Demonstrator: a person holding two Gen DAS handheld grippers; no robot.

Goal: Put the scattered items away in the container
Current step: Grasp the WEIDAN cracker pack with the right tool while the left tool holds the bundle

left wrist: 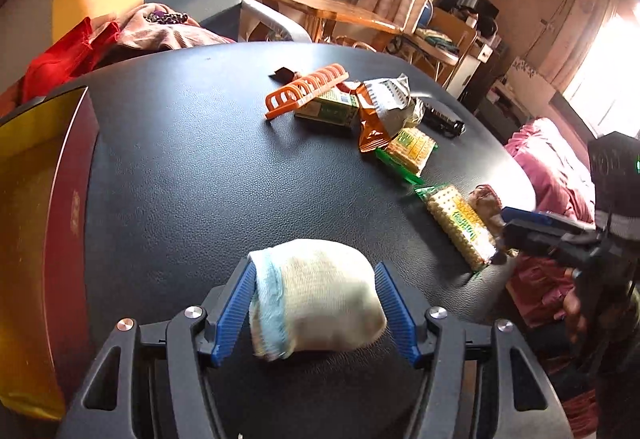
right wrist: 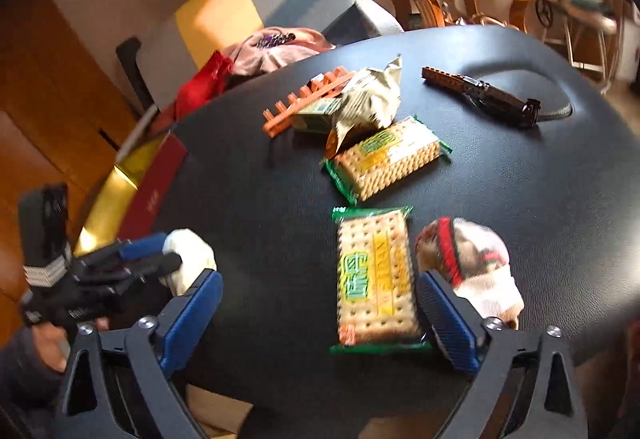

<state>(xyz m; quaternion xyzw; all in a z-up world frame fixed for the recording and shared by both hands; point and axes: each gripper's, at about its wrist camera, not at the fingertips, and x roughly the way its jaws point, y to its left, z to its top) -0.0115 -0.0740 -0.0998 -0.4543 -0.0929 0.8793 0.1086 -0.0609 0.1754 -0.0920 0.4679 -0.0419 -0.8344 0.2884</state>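
Closest in, the left gripper (left wrist: 316, 309) has its jaws clamped on a rolled cream sock (left wrist: 316, 299), blue cuff against one pad, just above the desk (left wrist: 180, 159). It's soft and light, so I'd guess a squeeze across the fat middle holds fine. The right gripper (right wrist: 320, 315) has its jaws wide apart around a cracker pack (right wrist: 374, 279), not touching it yet. Crackers are brittle and the wrap looks slick, so I'd pinch the long sides gently. A striped sock ball (right wrist: 468, 267) sits just beside it. Further back are a second cracker pack (right wrist: 386, 157), a crumpled snack bag (right wrist: 368, 99), an orange rack (left wrist: 306, 89) and a dark brick toy (right wrist: 484, 95). The red-and-gold box (left wrist: 36, 239) waits at the left edge.
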